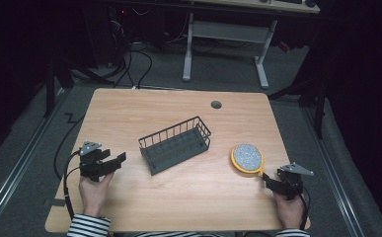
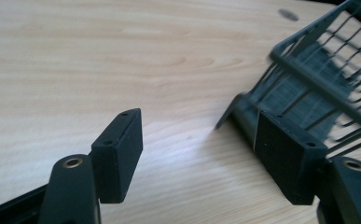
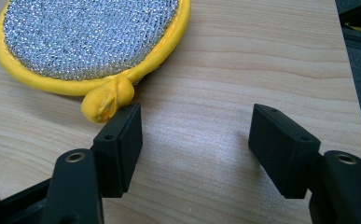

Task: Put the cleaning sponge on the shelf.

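High view: both grippers low on the table (image 1: 178,106), wire basket (image 1: 175,144) at centre, round scrubber (image 1: 247,158) right of it

Left gripper (image 1: 113,162) sits at lower left of the frame, jaws apart with nothing between them; in the left gripper view its right jaw is just beside the basket's near corner (image 2: 243,109), touching or not I cannot tell. Right gripper (image 1: 268,179) sits at lower right, jaws apart over bare wood; in the right gripper view the scrubber's yellow tab (image 3: 107,99) lies against the left jaw's tip, upper left of frame
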A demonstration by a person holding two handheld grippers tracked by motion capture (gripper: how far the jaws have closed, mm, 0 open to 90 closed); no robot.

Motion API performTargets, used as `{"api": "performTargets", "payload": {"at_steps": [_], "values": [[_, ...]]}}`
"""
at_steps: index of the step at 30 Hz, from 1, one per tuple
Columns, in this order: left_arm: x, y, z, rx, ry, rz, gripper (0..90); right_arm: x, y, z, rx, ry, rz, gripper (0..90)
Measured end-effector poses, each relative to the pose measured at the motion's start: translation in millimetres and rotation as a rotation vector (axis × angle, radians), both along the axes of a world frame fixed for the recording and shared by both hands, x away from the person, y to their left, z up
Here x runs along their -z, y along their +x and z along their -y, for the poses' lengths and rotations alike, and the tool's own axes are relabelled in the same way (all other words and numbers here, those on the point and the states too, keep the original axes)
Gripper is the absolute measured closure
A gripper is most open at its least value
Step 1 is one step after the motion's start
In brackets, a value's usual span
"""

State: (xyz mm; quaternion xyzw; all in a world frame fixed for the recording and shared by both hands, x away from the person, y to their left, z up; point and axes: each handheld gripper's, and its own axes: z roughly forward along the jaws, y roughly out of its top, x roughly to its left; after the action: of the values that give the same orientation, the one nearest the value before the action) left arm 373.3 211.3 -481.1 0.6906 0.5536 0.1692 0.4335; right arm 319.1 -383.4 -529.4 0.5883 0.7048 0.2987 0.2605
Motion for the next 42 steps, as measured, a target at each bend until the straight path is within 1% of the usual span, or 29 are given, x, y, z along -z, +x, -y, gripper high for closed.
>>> {"api": "performTargets", "payload": {"at_steps": [5,8,10,13,17,21,25,26,29,30,34,36,37,38,39,40,42], "values": [[17.3,-0.6,-5.3,-0.023,0.009,-0.025,33.5,-0.1,0.0,0.3,0.001,-0.001,-0.001,36.1],[25.0,-0.6,-5.4,-0.037,0.024,-0.033,33.6,-0.1,-0.1,0.3,0.002,-0.001,-0.001,36.1],[29.1,-0.4,-5.0,-0.044,0.037,-0.036,33.6,-0.1,0.0,0.3,0.002,-0.001,-0.001,36.1],[35.6,0.7,-3.2,-0.051,0.073,-0.045,33.7,-0.1,0.0,0.3,0.002,-0.001,-0.001,36.1],[41.8,2.3,-1.0,-0.057,0.095,-0.05,33.6,0.0,0.0,0.2,0.002,0.0,0.001,36.1],[46.3,4.1,-0.6,-0.07,0.133,-0.054,33.5,0.0,0.2,0.2,0.003,0.0,0.001,36.1],[50.3,4.6,0.7,-0.075,0.155,-0.052,33.6,-0.1,0.3,0.1,0.005,0.001,0.001,36.2],[51.2,4.5,1.2,-0.073,0.166,-0.054,33.6,-0.1,0.3,0.1,0.005,0.001,0.001,36.2],[55.3,2.6,5.3,-0.077,0.217,-0.031,34.6,-0.2,0.3,-1.0,0.018,0.002,-0.001,36.6],[55.2,2.3,6.2,-0.073,0.229,-0.031,34.6,-0.3,0.4,-1.3,0.022,0.002,-0.001,36.7],[55.4,2.2,8.3,-0.077,0.236,-0.031,33.7,-0.1,0.8,-1.7,0.028,0.001,0.002,36.6],[55.5,2.5,10.6,-0.073,0.258,-0.031,32.6,-0.3,0.7,-1.7,0.029,0.003,-0.001,36.6],[55.6,2.9,11.1,-0.074,0.254,-0.032,31.7,-0.2,0.8,-1.9,0.034,0.004,0.0,36.6],[55.6,3.1,11.1,-0.074,0.253,-0.033,31.3,-0.6,0.9,-2.6,0.05,0.009,-0.005,36.5],[55.5,3.5,11.2,-0.072,0.252,-0.035,31.0,-0.8,1.5,-2.9,0.051,0.004,-0.005,36.9],[55.5,3.6,11.3,-0.072,0.253,-0.035,30.7,-2.0,2.1,-3.9,0.057,0.0,-0.014,39.1],[55.6,3.6,11.5,-0.07,0.254,-0.035,30.0,-4.4,1.0,-3.1,0.059,0.024,-0.014,40.9]]}}
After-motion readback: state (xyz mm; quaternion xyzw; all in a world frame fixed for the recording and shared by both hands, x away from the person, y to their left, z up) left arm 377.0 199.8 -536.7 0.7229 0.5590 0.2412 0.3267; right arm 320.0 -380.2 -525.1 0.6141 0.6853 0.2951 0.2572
